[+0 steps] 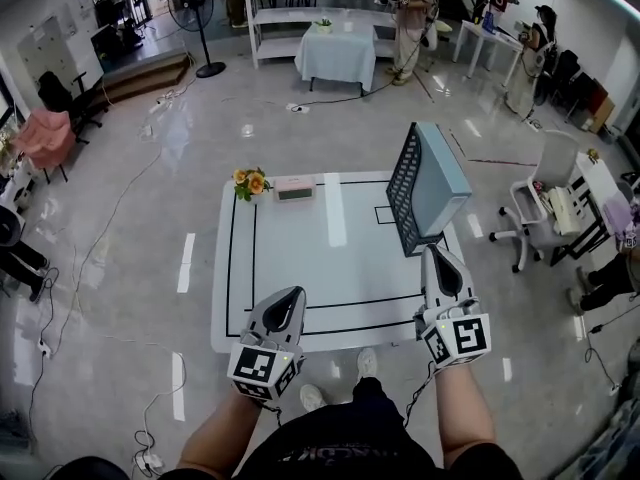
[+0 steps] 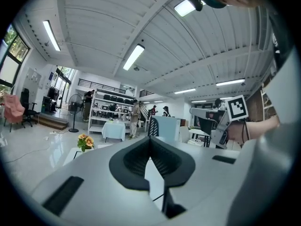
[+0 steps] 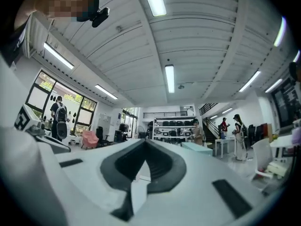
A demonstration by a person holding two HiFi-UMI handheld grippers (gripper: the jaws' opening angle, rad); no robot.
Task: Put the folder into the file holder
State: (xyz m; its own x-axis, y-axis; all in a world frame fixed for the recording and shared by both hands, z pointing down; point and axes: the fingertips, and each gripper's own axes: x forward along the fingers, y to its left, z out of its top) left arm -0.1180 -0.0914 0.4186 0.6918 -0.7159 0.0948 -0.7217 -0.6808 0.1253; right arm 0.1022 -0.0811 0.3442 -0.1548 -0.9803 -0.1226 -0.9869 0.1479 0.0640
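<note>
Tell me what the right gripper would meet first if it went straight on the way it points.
Probably the file holder, which holds the folder: it stands just ahead of the right gripper in the head view. Depth is uncertain.

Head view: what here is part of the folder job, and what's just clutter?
Job: file holder; light blue folder standing in it; left gripper and right gripper, both shut, empty.

Lying about: flowers and small pink box at the table's far edge; fan; office chair.
</note>
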